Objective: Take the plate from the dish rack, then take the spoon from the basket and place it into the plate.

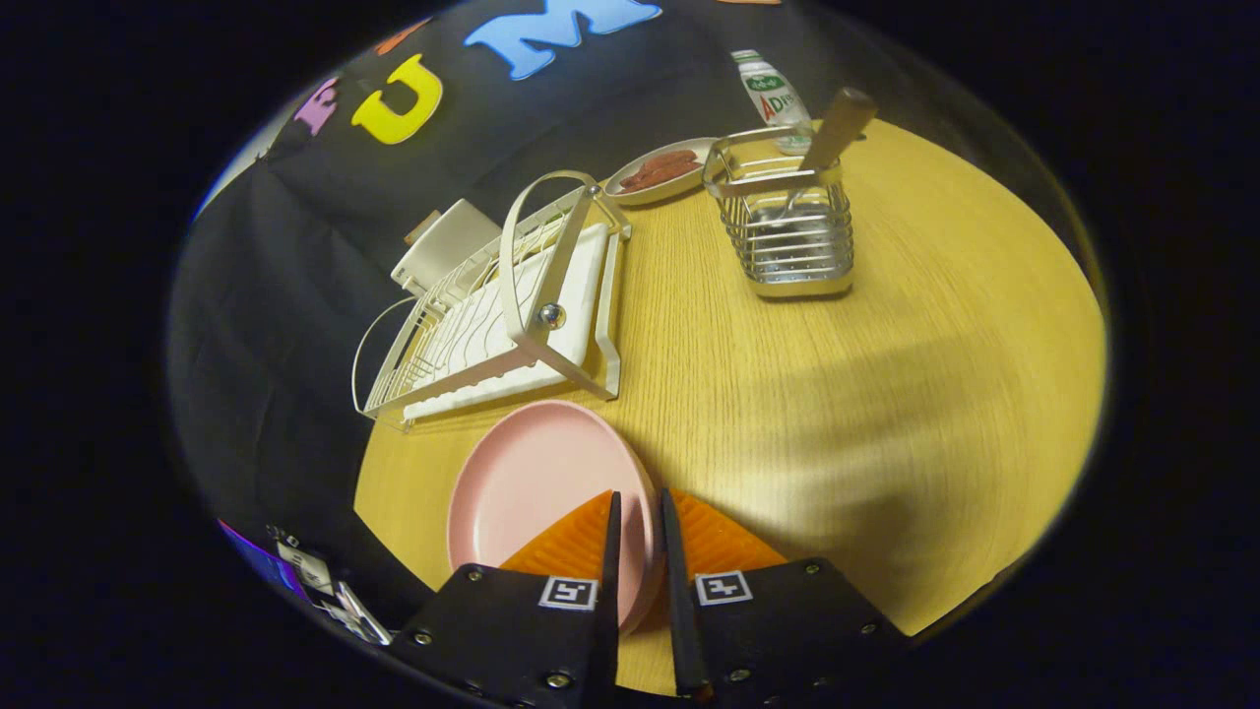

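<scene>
Item: gripper (pixel 638 512). Two black housing blocks are showing silver screw heads along their edges; each is carrying one square black-and-white coded marker; ridged triangular fingers (pixel 581 542) are tapering forward from them.

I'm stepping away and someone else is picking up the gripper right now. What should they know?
Gripper: fingers nearly closed on the rim of the pink plate; whether both press on it cannot be told.
Plate: out of the dish rack, on the wooden table just in front of it.
Spoon: upright in the wire basket, beyond the fingers.
Done: plate taken from the rack.
Left: release the plate, fetch the spoon from the basket, lay it in the plate.
</scene>
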The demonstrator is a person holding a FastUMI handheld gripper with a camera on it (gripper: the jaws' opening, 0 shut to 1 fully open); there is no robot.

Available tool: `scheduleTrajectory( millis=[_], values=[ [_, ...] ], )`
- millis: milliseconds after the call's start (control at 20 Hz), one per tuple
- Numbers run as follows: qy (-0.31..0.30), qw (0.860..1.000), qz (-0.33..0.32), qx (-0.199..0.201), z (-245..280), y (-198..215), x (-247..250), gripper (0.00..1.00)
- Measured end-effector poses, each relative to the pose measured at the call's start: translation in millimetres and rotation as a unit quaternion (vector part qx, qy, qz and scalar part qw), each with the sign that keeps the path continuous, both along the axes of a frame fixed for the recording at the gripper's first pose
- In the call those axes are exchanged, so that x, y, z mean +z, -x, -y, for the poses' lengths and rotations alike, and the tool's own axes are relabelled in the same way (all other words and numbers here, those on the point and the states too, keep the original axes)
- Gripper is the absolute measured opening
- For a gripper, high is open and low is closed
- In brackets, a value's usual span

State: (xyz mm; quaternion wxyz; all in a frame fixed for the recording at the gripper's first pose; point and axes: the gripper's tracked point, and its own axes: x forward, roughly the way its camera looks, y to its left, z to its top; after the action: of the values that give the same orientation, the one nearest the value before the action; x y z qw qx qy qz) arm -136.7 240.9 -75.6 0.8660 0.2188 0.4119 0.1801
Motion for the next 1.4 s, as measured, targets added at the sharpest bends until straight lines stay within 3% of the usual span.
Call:
scheduleTrajectory(
  millis=[50, 200, 500, 750, 1000, 1200, 1400],
  values=[
    [0.004, 1.000, 0.023, -0.008, 9, -6, 10, 0.22],
    [0.060, 0.991, 0.109, -0.045, 44, -18, 42, 0.45],
    [0.119, 0.965, 0.215, -0.088, 104, -16, 107, 0.45],
    [0.129, 0.922, 0.335, -0.146, 152, -26, 183, 0.45],
    [0.107, 0.907, 0.376, -0.160, 173, -36, 213, 0.45],
    [0.115, 0.884, 0.433, -0.135, 169, -51, 218, 0.45],
    [0.122, 0.885, 0.433, -0.119, 156, -56, 189, 0.45]
  ],
)
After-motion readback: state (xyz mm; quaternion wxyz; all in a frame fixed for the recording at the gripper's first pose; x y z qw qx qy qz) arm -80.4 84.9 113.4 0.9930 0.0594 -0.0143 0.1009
